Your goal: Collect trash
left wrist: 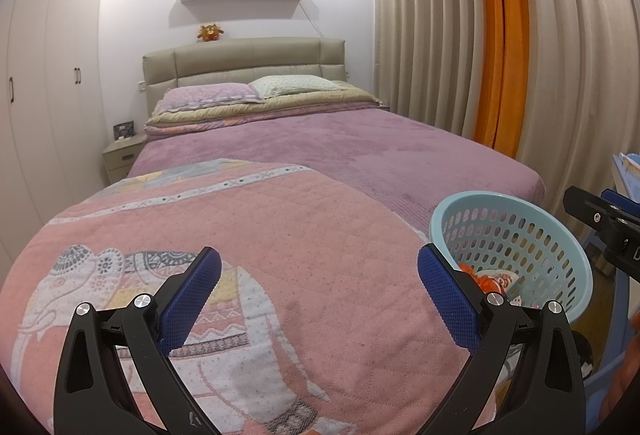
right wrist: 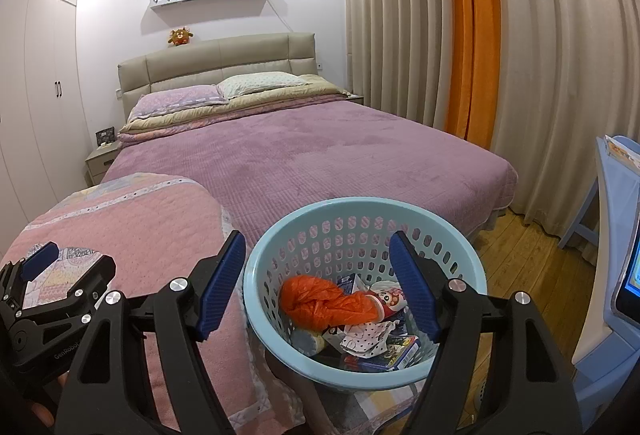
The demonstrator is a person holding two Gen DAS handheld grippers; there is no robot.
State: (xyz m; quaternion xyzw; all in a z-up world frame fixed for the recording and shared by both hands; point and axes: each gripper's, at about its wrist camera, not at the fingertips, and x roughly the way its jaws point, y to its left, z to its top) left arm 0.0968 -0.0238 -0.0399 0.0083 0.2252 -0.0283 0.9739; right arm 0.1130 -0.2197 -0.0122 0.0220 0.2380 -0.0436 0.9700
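So both grippers were just hanging out over the foot of the bed (right wrist: 320, 155), neither one grasping anything. The left gripper (left wrist: 320, 291) had its jaws spread wide over the pink elephant quilt (left wrist: 224, 235), blue pads (left wrist: 188, 299) apart with only fabric visible between them. The right gripper (right wrist: 318, 287) was spread wide too, and it sat right above the light blue perforated basket (right wrist: 276, 339), which stood at the corner of the bed just beside the quilt's edge. Through the gap between its fingers you could see straight down into the basket: a crumpled orange plastic bag (right wrist: 320, 301) lay in the middle, with a red-and-white printed wrapper (right wrist: 390, 301) just to its right, some dotted paper scraps (right wrist: 366, 339) below that, and a dark blue small box (right wrist: 402, 347) near the front wall. None of it touched the pads. In the left view the basket (left wrist: 516, 231) showed up off to the right, beyond that gripper's right finger.
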